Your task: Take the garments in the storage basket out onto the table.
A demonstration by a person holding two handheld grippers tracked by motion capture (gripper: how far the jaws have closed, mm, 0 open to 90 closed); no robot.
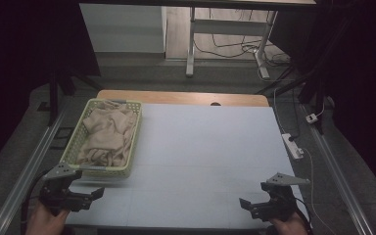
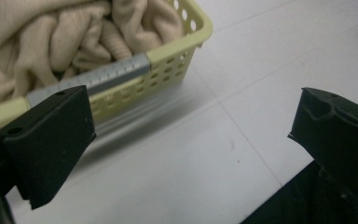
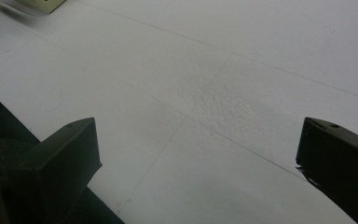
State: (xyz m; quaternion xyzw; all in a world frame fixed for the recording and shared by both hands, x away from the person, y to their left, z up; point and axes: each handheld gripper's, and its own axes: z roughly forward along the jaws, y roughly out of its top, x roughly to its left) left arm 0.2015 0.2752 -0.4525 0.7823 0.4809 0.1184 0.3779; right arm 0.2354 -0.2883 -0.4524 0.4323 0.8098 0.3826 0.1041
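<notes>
STATE: left gripper [image 1: 85, 196] and right gripper [image 1: 254, 208] both hovering with jaws spread, holding nothing | ITEM: beige cloth [image 1: 106, 134] lying bunched in yellow basket [image 1: 136, 134] at table [image 1: 205, 147] left | ADVICE: likely reaching for cloth; pinch a raised fold, clearing the rim | UNCLEAR: cloth's edges and garment type hiding in folds; scene dim
</notes>
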